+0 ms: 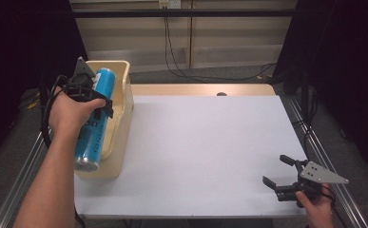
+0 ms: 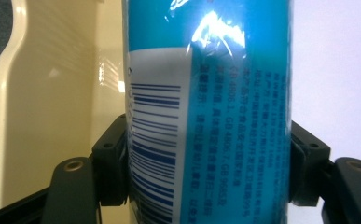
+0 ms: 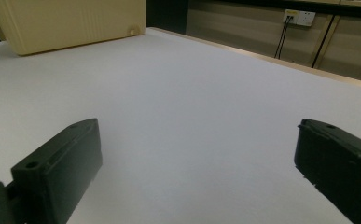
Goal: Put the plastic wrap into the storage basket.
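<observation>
We have the blue can (image 1: 94,121) clamped across its middle in the left claw (image 1: 92,97), lying lengthwise over the cream bin (image 1: 120,124), its silver end toward us and past the bin's near wall, its far end pointing up and away. We cannot tell whether it rests on the bin's rim or hangs just above it. Whether the can is going in or coming out, we judge that the step calls for keeping the squeeze steady and moving the can along its own length, so that neither end knocks the bin's near or far wall. The can is long compared with the bin, so we would tilt it gently and slowly, and we would not loosen the claw until the can is fully supported.

In the left gripper view the can (image 2: 211,112) is a smooth bright blue cylinder wrapped in glossy film that throws back glare, with a white barcode panel and lines of small print. The two black jaws press on opposite sides of it, and such a slick, round surface could slip or roll if the squeeze weakens.

Well away from that claw, the right claw (image 1: 282,173) sits low over the bare white worktop (image 1: 200,147) with its jaws spread apart and nothing between them.
</observation>
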The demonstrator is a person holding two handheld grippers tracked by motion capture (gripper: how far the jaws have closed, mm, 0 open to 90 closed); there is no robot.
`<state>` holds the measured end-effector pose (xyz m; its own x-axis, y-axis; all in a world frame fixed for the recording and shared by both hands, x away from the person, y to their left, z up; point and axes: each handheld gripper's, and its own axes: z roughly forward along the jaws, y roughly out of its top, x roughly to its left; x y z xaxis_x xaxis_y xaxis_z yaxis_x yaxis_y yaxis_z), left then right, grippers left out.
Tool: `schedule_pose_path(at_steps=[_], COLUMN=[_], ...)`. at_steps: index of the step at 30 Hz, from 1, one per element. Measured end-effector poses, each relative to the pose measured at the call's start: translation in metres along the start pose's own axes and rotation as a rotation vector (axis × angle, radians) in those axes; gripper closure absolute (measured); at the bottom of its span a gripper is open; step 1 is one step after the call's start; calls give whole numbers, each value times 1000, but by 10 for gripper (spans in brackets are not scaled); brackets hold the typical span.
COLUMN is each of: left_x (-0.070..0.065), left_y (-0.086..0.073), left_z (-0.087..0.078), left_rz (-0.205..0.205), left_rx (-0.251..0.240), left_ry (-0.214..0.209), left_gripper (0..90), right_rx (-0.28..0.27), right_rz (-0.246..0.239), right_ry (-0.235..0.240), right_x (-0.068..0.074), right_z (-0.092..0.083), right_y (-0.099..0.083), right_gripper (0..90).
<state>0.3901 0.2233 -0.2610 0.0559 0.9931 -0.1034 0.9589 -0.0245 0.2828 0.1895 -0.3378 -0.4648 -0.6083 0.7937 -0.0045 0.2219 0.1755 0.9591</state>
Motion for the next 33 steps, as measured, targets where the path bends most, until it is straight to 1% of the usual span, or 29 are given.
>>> schedule_pose_path(at_steps=[7,8,11,12,13,14,15,17,19,20,25,27,28,33], left_x=[6,7,9,9,10,10,11,13,15,16,17,17,17,17], left_y=[-6,-8,-9,-10,-11,-12,-12,-14,-15,-16,-18,-19,-20,-21], left_z=[12,15,16,17,18,18,19,21,22,22,25,26,27,30], left_rz=[-5,-14,-7,-13,-8,-16,-11,-24,-24,-22,-13,-14,-22,-22], left_rx=[20,18,27,22,29,28,31,30,30,26,36,33,36,47], left_ry=[0,-4,-10,-8,-8,-5,-5,-14,-23,-21,-20,-20,-28,-15], left_gripper=[320,320,320,320,320,320,319,319,319,319,318,318,318,318], right_rx=[2,-1,1,1,0,2,3,2,3,3,6,4,4,8], right_rz=[0,2,3,3,6,3,0,-1,0,0,3,3,2,0], right_ry=[-1,0,0,0,-1,1,2,2,1,1,-5,-4,-4,-3], right_x=[0,0,0,0,0,0,0,0,0,0,0,0,0,0], right_z=[0,0,0,0,0,0,0,0,0,0,-1,-1,-1,-2], right_y=[0,0,0,0,0,0,0,0,0,0,0,0,0,-1], right_gripper=[3,3,3,3,3,3,3,3,3,3,3,3,3,3])
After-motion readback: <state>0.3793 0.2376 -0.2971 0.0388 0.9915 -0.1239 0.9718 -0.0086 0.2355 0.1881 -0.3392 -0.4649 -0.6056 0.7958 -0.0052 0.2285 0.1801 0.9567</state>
